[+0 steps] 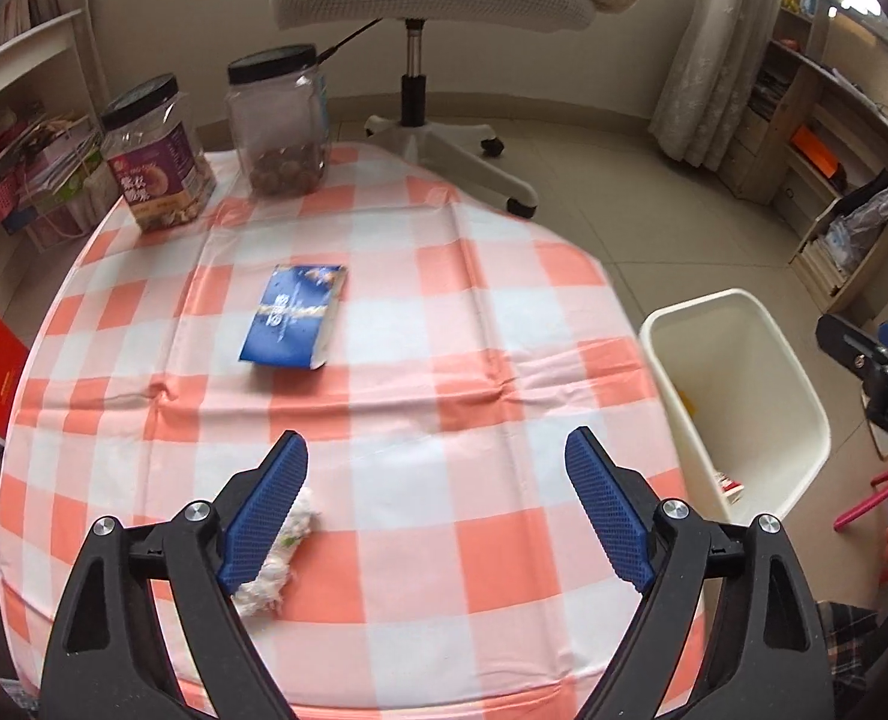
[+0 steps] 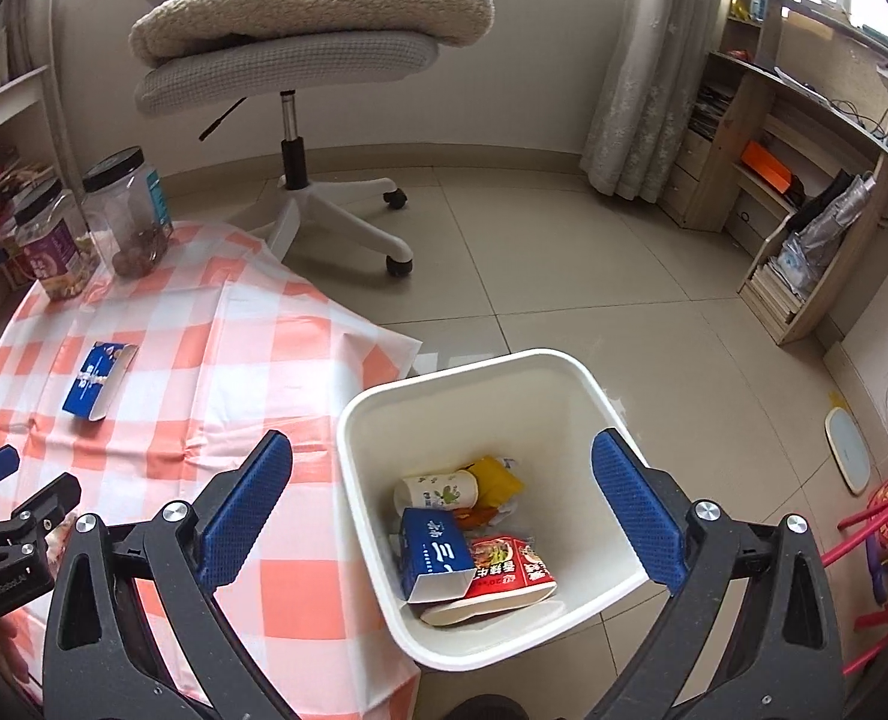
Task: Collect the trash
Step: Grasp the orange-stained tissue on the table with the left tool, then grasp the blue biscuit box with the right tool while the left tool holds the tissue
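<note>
My left gripper (image 1: 437, 438) hangs open over the orange-and-white checked table (image 1: 456, 372). A crumpled white tissue wad (image 1: 291, 546) lies on the cloth against the left finger's inner side; nothing is pinched. Farther back on the table lies a blue carton (image 1: 297, 315), also seen from the right wrist as the blue carton (image 2: 99, 381). My right gripper (image 2: 442, 437) is open and empty above the white bin (image 2: 570, 372). In the bin lie a paper cup (image 2: 438, 489), a yellow wrapper (image 2: 495, 480), a blue box (image 2: 432, 552) and a red packet (image 2: 507, 567).
Two black-lidded plastic jars (image 1: 156, 153) stand at the table's far left. Beyond the table is a swivel chair (image 2: 288, 60) with a folded blanket. The bin (image 1: 738, 396) sits on the tiled floor at the table's right edge. Shelves line both walls.
</note>
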